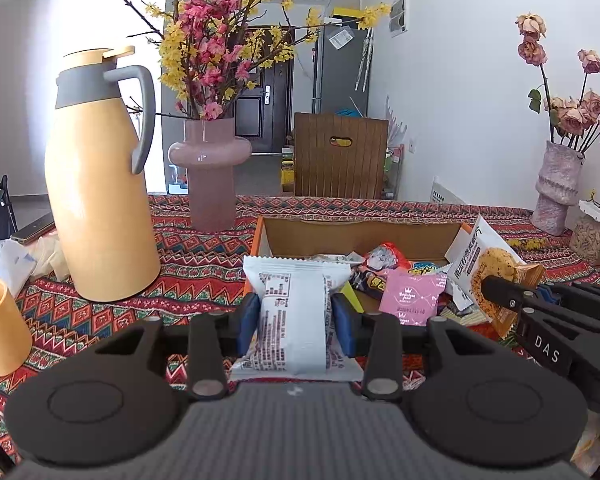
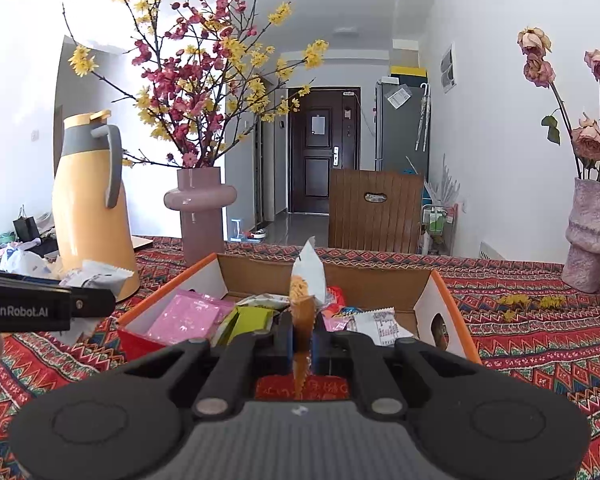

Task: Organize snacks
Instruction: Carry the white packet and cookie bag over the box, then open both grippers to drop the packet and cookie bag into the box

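Two packets held: one per gripper, both raised above the near edge of the snack box.
Left gripper (image 1: 296, 316): jaws clenched across the middle of the white packet (image 1: 296, 312), blue pads pressing its two long sides.
White packet, look: pillow-style wrapper, crimped serrated ends, printed text panel facing the camera.
White packet, handling: likely light and soft, with slick film; a hold across the middle seems sound, though hard squeezing could crush the contents.
Right gripper (image 2: 302, 336): jaws clamped on the lower edge of the cracker packet (image 2: 306, 284).
Cracker packet, look: flat white and orange-brown pouch showing a round golden cracker, seen edge-on from the right wrist.
Cracker packet, handling: thin and probably brittle inside; pinched at one sealed edge, it may swing or slip.
Snack box (image 2: 446, 292): open cardboard, orange rim, on the patterned desk (image 2: 532, 344); already holds pink sachets (image 2: 184, 318), a green packet and other wrappers.
Left of the box: yellow thermos jug (image 1: 100, 184), pink vase (image 1: 212, 172) of blossom.
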Demonstrator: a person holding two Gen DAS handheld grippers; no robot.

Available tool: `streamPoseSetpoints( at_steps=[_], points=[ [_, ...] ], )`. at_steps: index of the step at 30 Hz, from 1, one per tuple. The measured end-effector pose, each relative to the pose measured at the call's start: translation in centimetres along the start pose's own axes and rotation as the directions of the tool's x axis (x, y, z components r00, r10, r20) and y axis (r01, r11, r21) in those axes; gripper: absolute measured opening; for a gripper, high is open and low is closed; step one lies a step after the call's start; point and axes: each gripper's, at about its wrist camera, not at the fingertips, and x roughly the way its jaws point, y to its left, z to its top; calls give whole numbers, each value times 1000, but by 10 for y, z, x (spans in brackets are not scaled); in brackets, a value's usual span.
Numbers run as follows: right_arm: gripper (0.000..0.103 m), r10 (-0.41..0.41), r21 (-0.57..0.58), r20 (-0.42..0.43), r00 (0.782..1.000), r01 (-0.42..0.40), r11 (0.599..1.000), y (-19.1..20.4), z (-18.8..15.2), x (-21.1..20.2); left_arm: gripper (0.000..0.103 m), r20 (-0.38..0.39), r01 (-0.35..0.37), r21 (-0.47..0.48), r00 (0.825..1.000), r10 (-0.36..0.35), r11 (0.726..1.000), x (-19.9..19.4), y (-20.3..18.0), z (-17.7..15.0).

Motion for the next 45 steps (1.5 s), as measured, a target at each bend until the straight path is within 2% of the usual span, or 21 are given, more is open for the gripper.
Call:
streamPoseSetpoints(
  at_steps=[9,14,24,30,31,32,33,34,35,36,37,38,39,45],
  points=[
    [8,-15,12,19,1000,15,1000,-13,23,34,40,13,-3,0,1000,3,1000,35,-13,26],
    [8,-17,16,20,1000,17,1000,-17,24,52,40,2,-12,-9,1000,12,1000,57,-14,31],
    [8,-5,40,-16,1000,5,999,-23,9,77,40,-3,-21,-37,1000,21,999,87,-11,19],
    [9,2,48,-54,999,0,999,-24,3,87,41,-23,3,-37,1000,-3,999,99,-7,14],
    [12,2,50,-57,998,1,999,-25,2,87,43,-24,2,-40,1000,-3,999,99,-6,13],
    [13,-1,52,-58,998,4,999,-25,1,87,50,-24,1,-42,1000,-2,999,98,-5,13],
    [14,-2,54,-57,998,5,999,-26,0,86,62,-21,0,-48,1000,-1,999,97,-3,12],
    [16,-2,56,-56,998,5,998,-26,0,85,71,-12,-1,-54,1000,0,999,94,-2,11],
    [29,1,61,-55,999,2,998,-27,0,83,87,3,-6,-58,1000,6,998,93,0,13],
    [53,-1,66,-50,999,5,998,-28,0,82,94,22,-11,-60,1000,12,998,90,1,13],
    [66,-8,69,-41,999,11,998,-28,0,79,97,37,-11,-59,999,13,998,86,1,14],
    [88,-16,70,-30,999,19,997,-29,0,76,103,47,-6,-59,999,9,998,82,1,14],
    [100,-23,70,-20,1000,24,997,-29,0,73,103,58,-4,-58,998,7,998,80,1,14],
    [103,-28,66,-20,999,29,997,-28,-1,65,103,69,0,-54,998,4,999,75,0,13]
  ],
)
